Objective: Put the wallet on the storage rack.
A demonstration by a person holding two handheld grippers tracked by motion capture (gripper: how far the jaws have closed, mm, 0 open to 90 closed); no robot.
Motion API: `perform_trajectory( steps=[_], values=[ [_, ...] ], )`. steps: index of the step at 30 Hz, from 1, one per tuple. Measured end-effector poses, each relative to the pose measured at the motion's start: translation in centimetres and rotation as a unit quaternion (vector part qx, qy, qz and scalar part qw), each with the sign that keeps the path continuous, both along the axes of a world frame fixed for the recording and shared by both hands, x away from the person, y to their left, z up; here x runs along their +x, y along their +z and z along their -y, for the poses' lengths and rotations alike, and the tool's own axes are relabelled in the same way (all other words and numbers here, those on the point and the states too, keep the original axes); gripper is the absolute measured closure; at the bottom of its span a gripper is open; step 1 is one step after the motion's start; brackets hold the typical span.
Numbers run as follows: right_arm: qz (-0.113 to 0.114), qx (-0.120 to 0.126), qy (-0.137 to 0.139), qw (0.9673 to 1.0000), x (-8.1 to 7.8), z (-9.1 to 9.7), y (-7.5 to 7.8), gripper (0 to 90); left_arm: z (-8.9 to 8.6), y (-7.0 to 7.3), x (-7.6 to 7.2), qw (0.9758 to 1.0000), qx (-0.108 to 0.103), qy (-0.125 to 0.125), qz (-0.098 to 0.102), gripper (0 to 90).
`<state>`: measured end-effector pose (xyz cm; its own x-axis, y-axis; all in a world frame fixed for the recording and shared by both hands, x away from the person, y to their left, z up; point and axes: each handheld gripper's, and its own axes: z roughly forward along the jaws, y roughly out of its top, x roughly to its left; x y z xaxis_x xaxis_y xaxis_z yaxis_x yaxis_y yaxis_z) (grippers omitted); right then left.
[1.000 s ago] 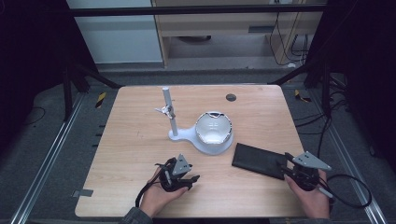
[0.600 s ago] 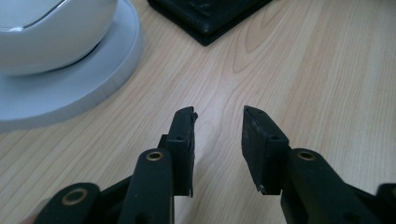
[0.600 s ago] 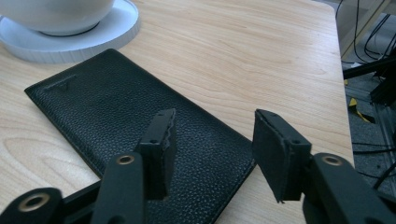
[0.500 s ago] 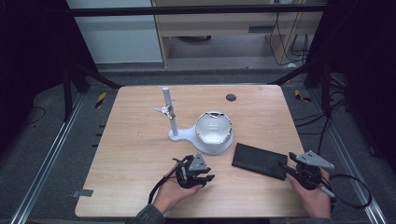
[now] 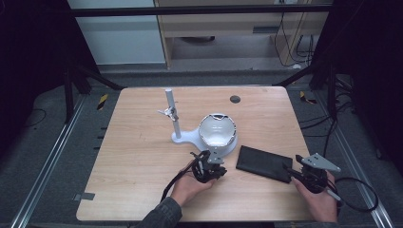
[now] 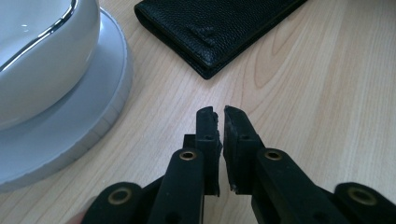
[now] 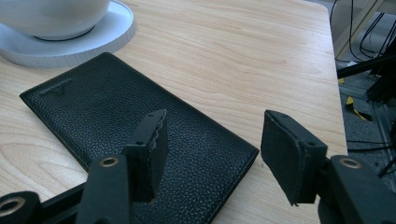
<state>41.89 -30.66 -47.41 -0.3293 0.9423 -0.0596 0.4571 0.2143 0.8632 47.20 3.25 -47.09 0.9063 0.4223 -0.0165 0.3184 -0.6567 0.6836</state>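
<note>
— Sliding across the bench [image 5: 142,156], the left hand-held gripper [image 5: 207,166] now sits near the black wallet [image 5: 263,164], jaws just closed to a sliver on nothing.

— And the right hand-held gripper [image 5: 295,173]?

— Opening, jaws spread over the wallet's near end. The white bowl [image 6: 37,51] beside the wallet is cut off.

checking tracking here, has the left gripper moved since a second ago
Yes. In the high view the left gripper has slid right along the table's near edge, towards the black wallet, and now sits below the white bowl stand.
</note>
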Motion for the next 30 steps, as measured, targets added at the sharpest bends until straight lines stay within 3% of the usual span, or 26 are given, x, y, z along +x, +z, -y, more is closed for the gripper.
perform_trajectory(
  steps=[17,30],
  values=[
    [0.002,-0.008,0.007,0.9999,0.1,-0.2,-0.1,40.1,2.5,-0.6,1.3,0.9996,0.025,-0.004,-0.007,85.9],
    [0.002,-0.001,0.009,1.0000,-0.2,-0.3,0.0,40.0,4.2,-0.9,2.3,0.9987,0.049,-0.008,-0.008,85.5]
  ],
)
